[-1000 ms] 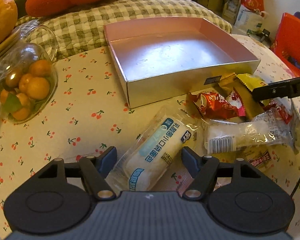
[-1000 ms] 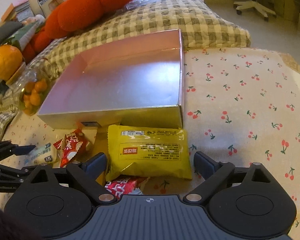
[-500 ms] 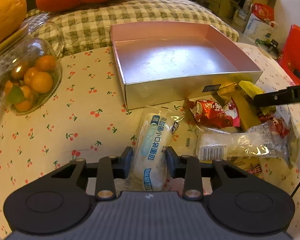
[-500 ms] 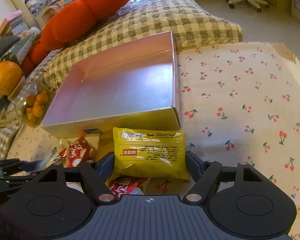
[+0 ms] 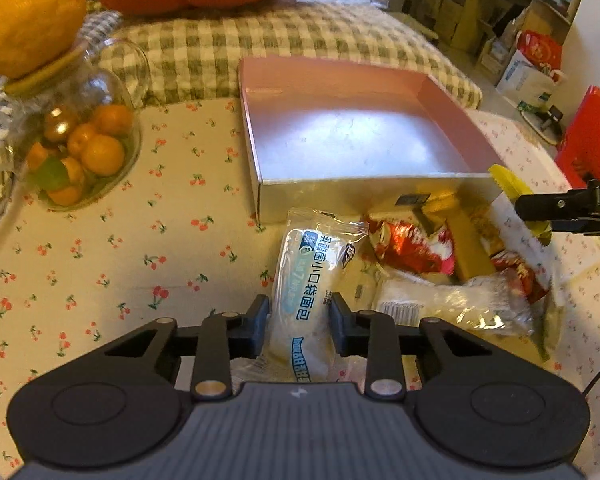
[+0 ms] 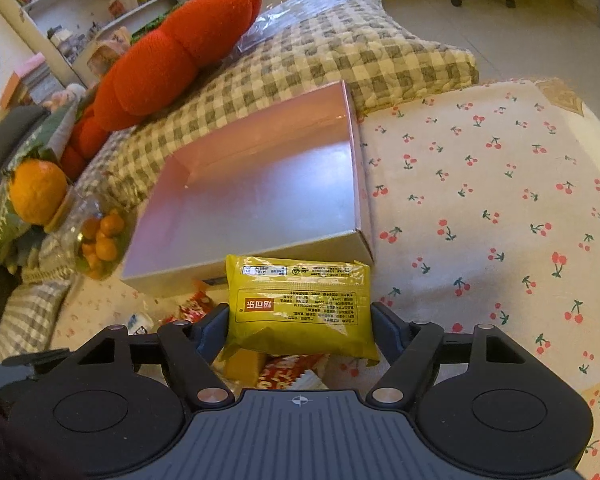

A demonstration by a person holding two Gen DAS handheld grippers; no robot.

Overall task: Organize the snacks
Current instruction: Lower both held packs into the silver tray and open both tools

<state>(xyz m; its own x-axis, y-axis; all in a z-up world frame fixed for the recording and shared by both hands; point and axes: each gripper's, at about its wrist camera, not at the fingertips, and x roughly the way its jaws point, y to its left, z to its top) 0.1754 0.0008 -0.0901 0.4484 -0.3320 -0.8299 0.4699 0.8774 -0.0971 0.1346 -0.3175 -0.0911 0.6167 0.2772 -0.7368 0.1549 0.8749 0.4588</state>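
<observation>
Left wrist view: the left gripper [image 5: 299, 326] is now clamped tight on the clear-wrapped white bread roll with blue print [image 5: 306, 280], where a sec ago the jaws stood wide either side of it. Grip secured, so the roll looks ready for the lift into the shallow pink-lined silver box [image 5: 260, 128], which is empty, just beyond. The pile of other snacks, incl. a red foil packet [image 5: 410, 246], is seen touching the box's front wall. The right gripper's finger is seen at the edge, w/ a yellow wrapper behind it.

Right wrist view: the right gripper [image 6: 299, 330] has narrowed onto the flat yellow plastic snack packet [image 6: 300, 306], held at both side edges and lifted off the pile vs. a sec ago. Only here is the packet's printed back shown; the cherry-print cloth [image 6: 500, 200] to the right is seen bare. The roll is barely visible here.
</observation>
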